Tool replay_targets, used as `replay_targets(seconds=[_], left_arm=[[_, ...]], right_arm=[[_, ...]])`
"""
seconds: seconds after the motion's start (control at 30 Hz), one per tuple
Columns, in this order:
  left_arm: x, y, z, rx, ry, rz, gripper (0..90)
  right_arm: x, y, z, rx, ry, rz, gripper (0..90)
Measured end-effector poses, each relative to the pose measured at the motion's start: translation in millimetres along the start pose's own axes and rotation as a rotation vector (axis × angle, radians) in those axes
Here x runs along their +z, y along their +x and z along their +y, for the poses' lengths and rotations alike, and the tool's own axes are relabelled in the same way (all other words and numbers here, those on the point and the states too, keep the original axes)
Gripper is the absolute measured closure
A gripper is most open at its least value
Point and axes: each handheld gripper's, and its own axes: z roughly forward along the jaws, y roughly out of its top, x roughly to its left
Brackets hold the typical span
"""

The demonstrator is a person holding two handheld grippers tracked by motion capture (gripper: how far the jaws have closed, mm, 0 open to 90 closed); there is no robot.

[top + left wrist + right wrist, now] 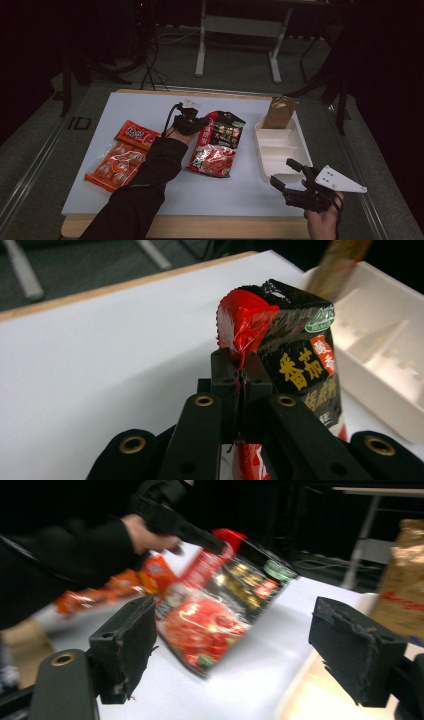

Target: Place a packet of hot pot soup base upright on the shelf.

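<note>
Bare table point(150, 107) behind orange packet point(120, 156); white tray point(280, 145) blocks right edge

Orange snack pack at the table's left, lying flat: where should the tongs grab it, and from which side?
Probably its near-right edge seam, coming in low from the person's side. The orange snack pack lies flat on the table, so its face offers nothing to pinch; a thin edge does, as the left tongs show on the red-and-black pouch.

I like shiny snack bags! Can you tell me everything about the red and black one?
The red and black bag is a glossy plastic pouch with yellow characters, a small green badge and a picture of red food. The left hand-held gripper pinches its red top corner with shut jaws, so that end tilts up while the lower end seems to rest on the white table. It sits between an orange packet and a white tray.
</note>
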Motion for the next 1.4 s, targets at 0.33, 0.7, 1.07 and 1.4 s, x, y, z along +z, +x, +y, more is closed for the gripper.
replay_targets(seconds=[0.33,0.7,1.07,1.4], left_arm=[[-29.0,-25.2,3.9,0.077,-0.075,-0.088,88.4],[-68.9,-39.9,2.1,0.05,-0.215,-0.23,88.3],[-88.5,-62.2,9.7,0.054,-0.317,-0.376,88.3],[-85.1,-74.6,8.3,0.047,-0.31,-0.44,88.2]], right_arm=[[-3.2,0.4,2.3,0.034,0.016,-0.067,10.9],[8.0,2.0,14.0,0.041,0.032,-0.012,12.0],[37.0,0.0,41.1,0.059,0.001,0.075,19.1],[45.3,-5.3,58.2,0.125,0.002,0.174,65.1]])
